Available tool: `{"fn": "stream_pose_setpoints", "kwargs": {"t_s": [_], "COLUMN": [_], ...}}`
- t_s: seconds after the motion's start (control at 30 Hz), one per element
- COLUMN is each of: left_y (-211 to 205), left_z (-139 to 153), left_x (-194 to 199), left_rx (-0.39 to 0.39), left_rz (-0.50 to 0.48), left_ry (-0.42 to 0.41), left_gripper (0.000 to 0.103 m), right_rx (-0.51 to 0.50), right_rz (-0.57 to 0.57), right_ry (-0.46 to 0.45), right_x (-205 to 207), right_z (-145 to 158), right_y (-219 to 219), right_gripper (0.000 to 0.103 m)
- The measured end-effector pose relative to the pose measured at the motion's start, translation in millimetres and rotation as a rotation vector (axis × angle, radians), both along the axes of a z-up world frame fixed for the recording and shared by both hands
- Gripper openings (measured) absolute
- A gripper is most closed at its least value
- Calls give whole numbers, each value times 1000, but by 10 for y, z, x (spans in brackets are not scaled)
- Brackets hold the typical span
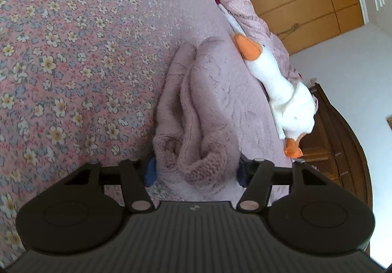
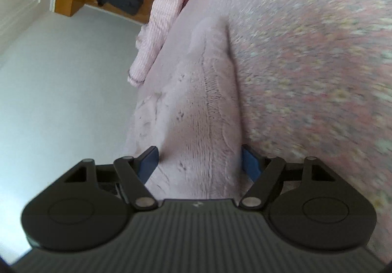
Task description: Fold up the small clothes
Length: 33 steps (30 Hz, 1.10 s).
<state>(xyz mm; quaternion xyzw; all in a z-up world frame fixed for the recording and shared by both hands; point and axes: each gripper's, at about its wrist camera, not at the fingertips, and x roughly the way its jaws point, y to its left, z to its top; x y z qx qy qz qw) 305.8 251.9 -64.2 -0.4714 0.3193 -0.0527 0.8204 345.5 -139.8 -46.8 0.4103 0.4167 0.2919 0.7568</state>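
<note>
Between the blue pads of each gripper, left [image 1: 196,170] and right [image 2: 198,162], bunched pink knit garment [image 1: 196,106] is clamped, raised off the floral bed [image 1: 61,52] for folding

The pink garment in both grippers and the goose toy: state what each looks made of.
Pink garment: looks like a soft, fuzzy knit, wool or acrylic; ribbed stitch rows and matte nap show.
Goose toy: seems plush fabric, white body, orange felt-like beak and feet; stuffed, rounded shape.
</note>
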Motion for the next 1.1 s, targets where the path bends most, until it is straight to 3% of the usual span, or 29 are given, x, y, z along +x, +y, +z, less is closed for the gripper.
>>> {"fn": "stream_pose_setpoints", "kwargs": {"t_s": [0.27, 0.43, 0.5, 0.53, 0.57, 0.67, 0.77, 0.83, 1.1], "left_y": [33, -20, -1, 14, 28, 85, 79, 65, 63], "left_z": [16, 58, 45, 33, 23, -27, -2, 21, 144], "left_x": [9, 22, 6, -8, -14, -35, -46, -55, -134], "left_rx": [11, 22, 1, -3, 3, -12, 6, 1, -21], "left_rz": [-42, -51, -38, -37, -32, -23, -44, -47, -58], "left_ry": [0, 2, -8, -11, 1, 21, 26, 19, -9], "left_gripper": [74, 79, 77, 72, 61, 54, 45, 41, 38], "right_rx": [23, 10, 8, 7, 5, 15, 55, 93, 94], "right_rz": [96, 63, 60, 57, 53, 30, 19, 6, 0], "right_ry": [-29, -31, -49, -54, -57, -50, -29, -12, -18], "right_x": [-100, -66, -50, -43, -54, -71, -110, -115, -83], "right_z": [1, 6, 8, 10, 3, -44, -70, -58, 135], "right_y": [-22, 80, 137, 155, 153, 110, 38, 5, 38], "right_gripper": [72, 74, 74, 72, 66, 50, 44, 43, 41]}}
